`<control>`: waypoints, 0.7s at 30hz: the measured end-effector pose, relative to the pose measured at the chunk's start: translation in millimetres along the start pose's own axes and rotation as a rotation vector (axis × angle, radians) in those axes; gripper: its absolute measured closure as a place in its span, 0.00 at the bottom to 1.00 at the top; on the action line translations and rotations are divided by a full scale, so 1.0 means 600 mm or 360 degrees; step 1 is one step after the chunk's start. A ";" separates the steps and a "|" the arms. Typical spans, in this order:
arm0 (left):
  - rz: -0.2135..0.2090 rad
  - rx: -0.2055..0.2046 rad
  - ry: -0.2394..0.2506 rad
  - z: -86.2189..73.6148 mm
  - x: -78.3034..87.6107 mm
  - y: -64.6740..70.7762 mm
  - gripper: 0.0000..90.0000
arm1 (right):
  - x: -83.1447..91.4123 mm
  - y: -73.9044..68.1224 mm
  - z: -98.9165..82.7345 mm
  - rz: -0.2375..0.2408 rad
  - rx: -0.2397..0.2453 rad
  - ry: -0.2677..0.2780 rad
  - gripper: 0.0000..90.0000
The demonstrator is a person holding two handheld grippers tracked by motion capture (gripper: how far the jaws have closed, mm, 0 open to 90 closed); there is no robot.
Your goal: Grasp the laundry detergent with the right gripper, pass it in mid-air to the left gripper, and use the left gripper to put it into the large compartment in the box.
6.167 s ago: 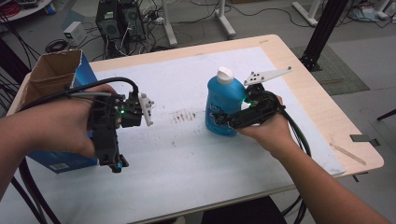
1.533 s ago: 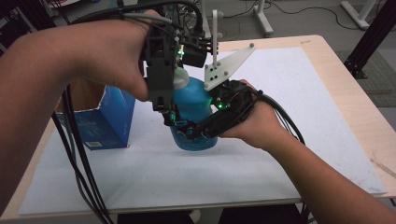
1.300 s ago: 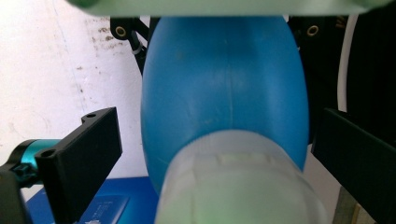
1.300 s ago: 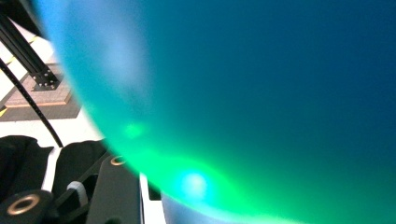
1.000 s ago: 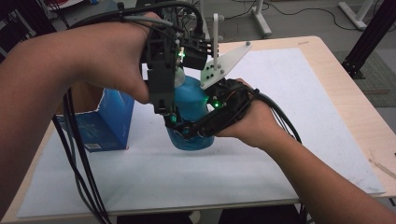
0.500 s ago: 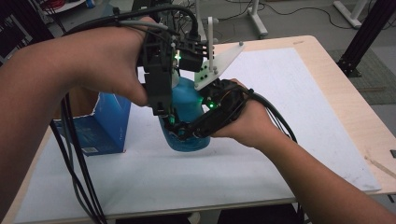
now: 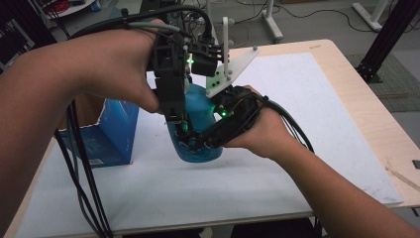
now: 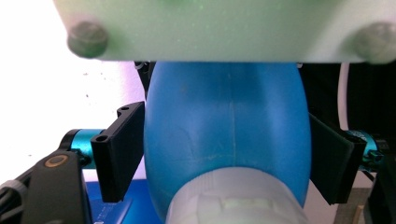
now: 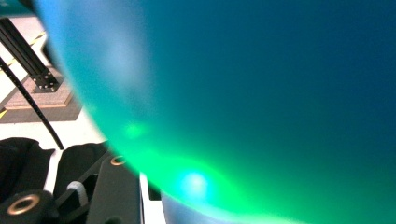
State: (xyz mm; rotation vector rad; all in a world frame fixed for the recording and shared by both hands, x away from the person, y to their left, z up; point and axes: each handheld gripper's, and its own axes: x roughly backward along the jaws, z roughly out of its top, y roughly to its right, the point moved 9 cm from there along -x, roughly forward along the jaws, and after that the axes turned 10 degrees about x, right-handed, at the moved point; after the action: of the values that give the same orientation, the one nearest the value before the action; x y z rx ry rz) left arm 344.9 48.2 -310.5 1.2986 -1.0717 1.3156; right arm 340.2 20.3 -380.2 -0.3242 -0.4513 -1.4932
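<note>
Jaws, left: closing just now from wide apart; the left gripper (image 7: 171,94) comes down from above with the white ribbed cap (image 8: 236,198) of the bottle between its jaws, but whether the pads yet press on it I cannot tell.
Jaws, right: the right gripper (image 7: 205,139) is clamped on the body of the translucent blue plastic bottle (image 7: 198,131), and its black jaws (image 8: 116,149) show either side of the bottle in the left gripper view.
Bottle: upright near the middle of the bench (image 7: 356,114), its base on the white sheet (image 7: 297,99), steadied from the person's right.
Just changed: six seconds back the left gripper hung off to the left by the box and the cap stood free; now it sits over the bottle top with its jaws drawing in.
Meaning: I judge this to be the start of unscrewing the cap, one hand bracing and the other about to twist.
Nearby: an open blue cardboard box (image 7: 116,131) stands just to the left of the bottle.
Hidden: from above, the left hand (image 7: 114,74) and gripper cover the cap and neck entirely.
Hard to make out: the right gripper view is a blur of blue and green glow pressed against the bottle wall.
</note>
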 end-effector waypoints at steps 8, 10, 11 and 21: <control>0.0001 0.0000 -0.0019 0.001 -0.001 -0.001 0.24 | 0.002 0.000 0.000 0.0000 -0.0001 0.0003 0.52; -0.0007 0.0007 -0.0021 0.001 -0.002 0.000 0.26 | 0.002 0.000 0.000 0.0002 -0.0001 0.0004 0.52; -0.0009 0.0011 -0.0020 0.001 -0.002 0.002 0.26 | 0.002 0.000 0.000 0.0001 0.0000 0.0004 0.52; -0.0011 0.0008 -0.0021 0.003 0.000 0.000 0.32 | 0.002 0.001 0.000 0.0000 0.0000 0.0007 0.52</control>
State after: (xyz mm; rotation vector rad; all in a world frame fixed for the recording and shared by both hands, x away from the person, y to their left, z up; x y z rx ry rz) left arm 345.0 46.3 -310.2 1.3150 -1.0727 1.3073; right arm 340.5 19.5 -379.4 -0.3206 -0.4475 -1.4936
